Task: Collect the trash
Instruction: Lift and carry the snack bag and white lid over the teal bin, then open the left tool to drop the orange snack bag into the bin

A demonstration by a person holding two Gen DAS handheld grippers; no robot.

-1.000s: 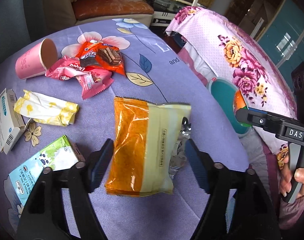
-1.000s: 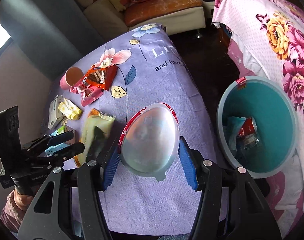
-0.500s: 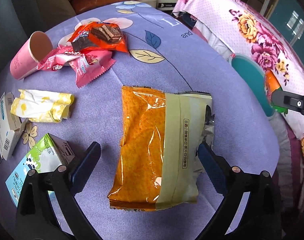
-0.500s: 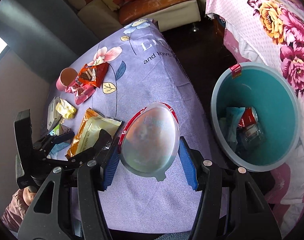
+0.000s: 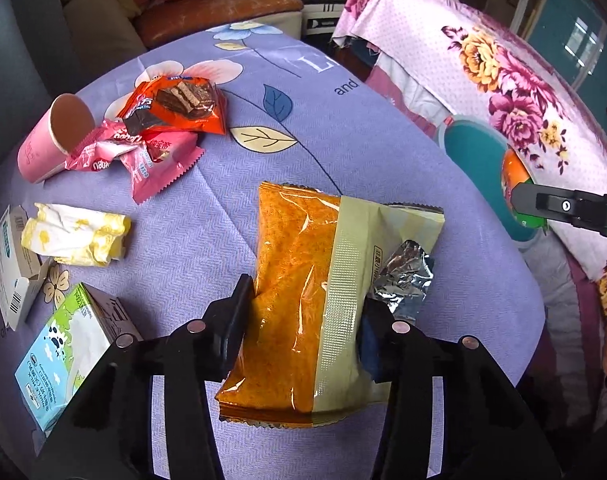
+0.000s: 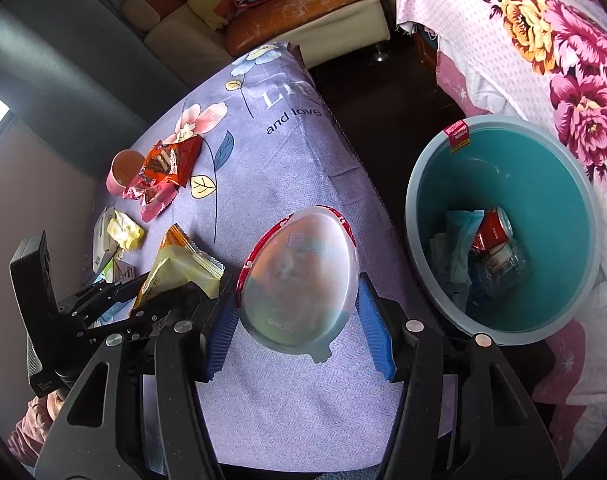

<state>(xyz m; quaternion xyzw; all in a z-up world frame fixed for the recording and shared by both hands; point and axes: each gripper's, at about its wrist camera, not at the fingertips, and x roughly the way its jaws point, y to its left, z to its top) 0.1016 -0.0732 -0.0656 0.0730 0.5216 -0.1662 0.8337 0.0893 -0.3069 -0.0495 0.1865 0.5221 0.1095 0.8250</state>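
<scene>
Left wrist view
Left hand-held gripper (image 5: 303, 320): its jaws have just been closing and are now clenched on the orange snack bag (image 5: 303, 280), both pads pressed into its sides.
Orange snack bag: lying flat on the lilac-covered desk (image 5: 223, 208), near the edge closest to the camera; crumpled silver foil (image 5: 407, 276) is seen at its right side.
Left to collect: an orange wafer wrapper (image 5: 175, 104) and a pink wrapper (image 5: 143, 156) are piled beside a tipped pink paper cup (image 5: 51, 140) toward the far left of the desk; a crumpled yellow-white wrapper (image 5: 75, 236), an opened small box (image 5: 11, 256) and a milk carton (image 5: 67, 344) are spread along the left edge.
Bin: only a sliver of the teal bin (image 5: 467, 148) is shown past the desk's right edge.

Right wrist view
Right hand-held gripper (image 6: 297, 312): an egg-shaped plastic shell (image 6: 299, 276) with a red rim is grasped between its blue pads, above the desk's right edge.
Teal bin (image 6: 543, 160): standing on the floor just beside the desk; a red can (image 6: 493, 232), a pale blue wrapper (image 6: 459, 224) and some clear plastic are already held in it.
Progress: judged early to middle; a few pieces are binned, two are in the grippers, and about six are left on the desk.
</scene>
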